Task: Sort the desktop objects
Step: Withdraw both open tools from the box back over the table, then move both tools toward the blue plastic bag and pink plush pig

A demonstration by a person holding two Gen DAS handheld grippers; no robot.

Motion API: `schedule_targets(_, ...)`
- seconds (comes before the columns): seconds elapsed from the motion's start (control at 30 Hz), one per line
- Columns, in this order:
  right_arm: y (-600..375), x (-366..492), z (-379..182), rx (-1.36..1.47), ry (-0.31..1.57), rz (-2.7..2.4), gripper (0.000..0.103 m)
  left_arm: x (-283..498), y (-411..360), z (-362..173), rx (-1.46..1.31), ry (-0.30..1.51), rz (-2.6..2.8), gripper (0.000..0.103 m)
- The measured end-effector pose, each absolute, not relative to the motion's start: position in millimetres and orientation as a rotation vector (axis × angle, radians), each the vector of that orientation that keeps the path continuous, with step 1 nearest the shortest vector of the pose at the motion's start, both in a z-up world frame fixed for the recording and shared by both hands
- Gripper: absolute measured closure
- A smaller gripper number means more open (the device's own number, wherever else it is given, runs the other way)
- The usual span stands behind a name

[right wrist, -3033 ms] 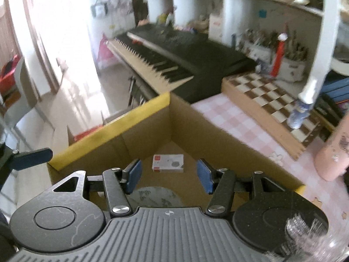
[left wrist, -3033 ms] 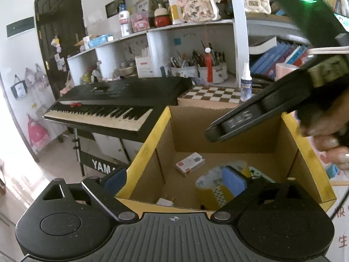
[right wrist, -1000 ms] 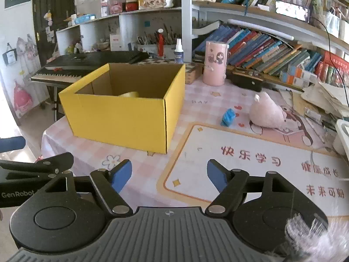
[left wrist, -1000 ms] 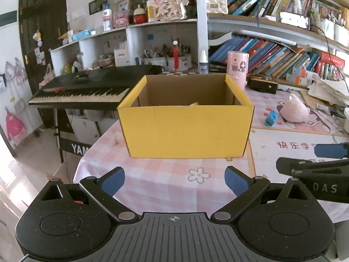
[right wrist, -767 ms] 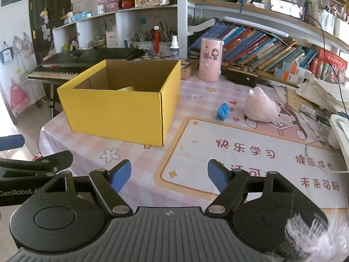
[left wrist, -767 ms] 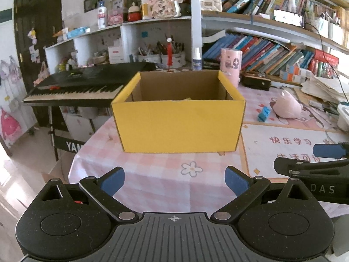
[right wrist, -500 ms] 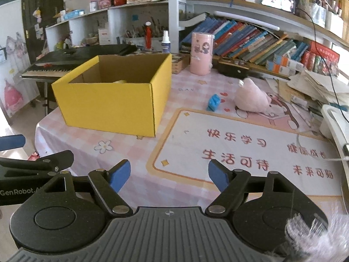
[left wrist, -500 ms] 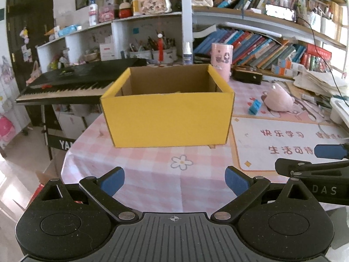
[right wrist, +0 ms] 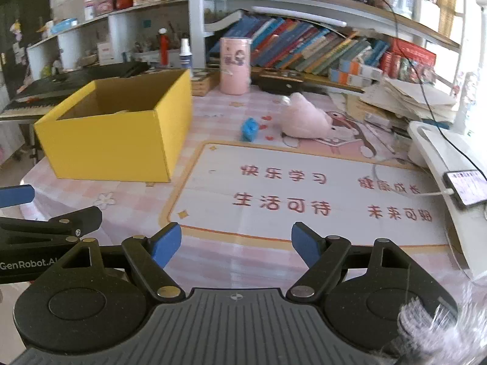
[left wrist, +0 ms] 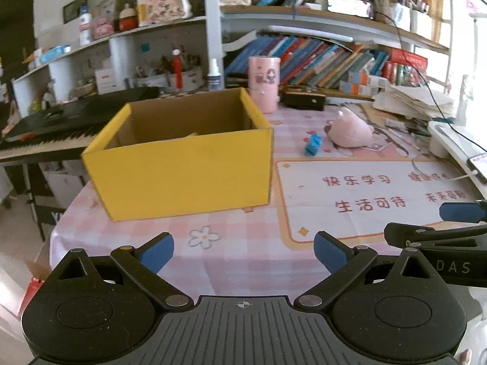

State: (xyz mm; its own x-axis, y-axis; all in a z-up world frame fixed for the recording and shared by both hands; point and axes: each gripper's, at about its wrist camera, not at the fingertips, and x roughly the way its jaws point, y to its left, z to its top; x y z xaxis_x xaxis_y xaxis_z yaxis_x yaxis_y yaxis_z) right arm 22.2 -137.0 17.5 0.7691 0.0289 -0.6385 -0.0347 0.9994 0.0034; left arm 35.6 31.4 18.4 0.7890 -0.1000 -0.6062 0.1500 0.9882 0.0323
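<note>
A yellow cardboard box stands open-topped on the pink checked tablecloth, with something pale just showing inside. Right of it lie a small blue object and a pink plush toy. My left gripper is open and empty, hanging over the cloth in front of the box. My right gripper is open and empty too, above the near edge of the printed mat. Each gripper's arm shows at the side of the other's view.
A pink cylinder, a spray bottle and a dark case stand behind the box. Bookshelves fill the back. A keyboard is at left. A white stand with a charging phone and paper stacks sit at right.
Both grippers have pulled back from inside the box to the table's near side, then drifted right; the box now sits further left and the mat and phone have come into view.
</note>
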Motion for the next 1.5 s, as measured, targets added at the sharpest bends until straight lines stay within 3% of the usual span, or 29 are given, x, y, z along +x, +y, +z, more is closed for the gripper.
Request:
schedule_targets(0.77,-210,65,10,0.04,0.736,-0.049,0.024,94,-44,13,0.13,0.683,-0.222,0.003)
schedule_targets(1.5,-312,162,8,-0.018,0.769,0.026,0.021,172,-135,5,0.073,0.726,-0.117,0.003)
